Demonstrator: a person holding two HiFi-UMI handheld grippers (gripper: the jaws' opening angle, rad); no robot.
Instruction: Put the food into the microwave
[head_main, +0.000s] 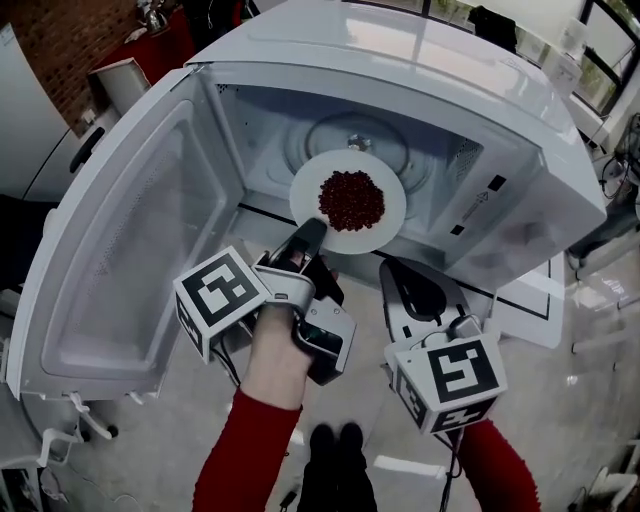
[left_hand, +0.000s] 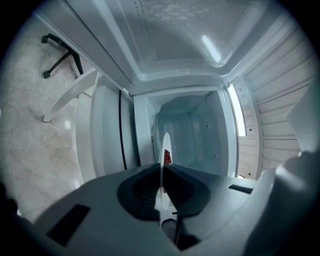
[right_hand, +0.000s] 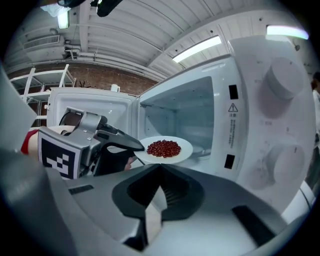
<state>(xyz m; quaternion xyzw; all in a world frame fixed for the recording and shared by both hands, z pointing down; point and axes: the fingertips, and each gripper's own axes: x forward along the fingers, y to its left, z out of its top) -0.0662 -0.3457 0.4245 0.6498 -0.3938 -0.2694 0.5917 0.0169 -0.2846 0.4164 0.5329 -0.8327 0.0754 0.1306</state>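
A white plate (head_main: 385, 225) carries a heap of red beans (head_main: 351, 199) and hangs level in the mouth of the open white microwave (head_main: 520, 150). My left gripper (head_main: 310, 232) is shut on the plate's near left rim. In the left gripper view the plate (left_hand: 164, 145) stands edge-on between the jaws, with beans (left_hand: 167, 157) showing beside it. My right gripper (head_main: 395, 265) is shut and empty, just right of the plate and nearer to me. The right gripper view shows the plate (right_hand: 185, 147), the beans (right_hand: 163, 148) and the left gripper (right_hand: 137, 146) ahead of my right gripper (right_hand: 160, 167).
The microwave door (head_main: 120, 250) swings wide open to the left. A glass turntable (head_main: 350, 140) lies on the cavity floor. Two round knobs (right_hand: 285, 82) sit on the panel at the right. A chair base (left_hand: 62, 57) stands on the pale floor.
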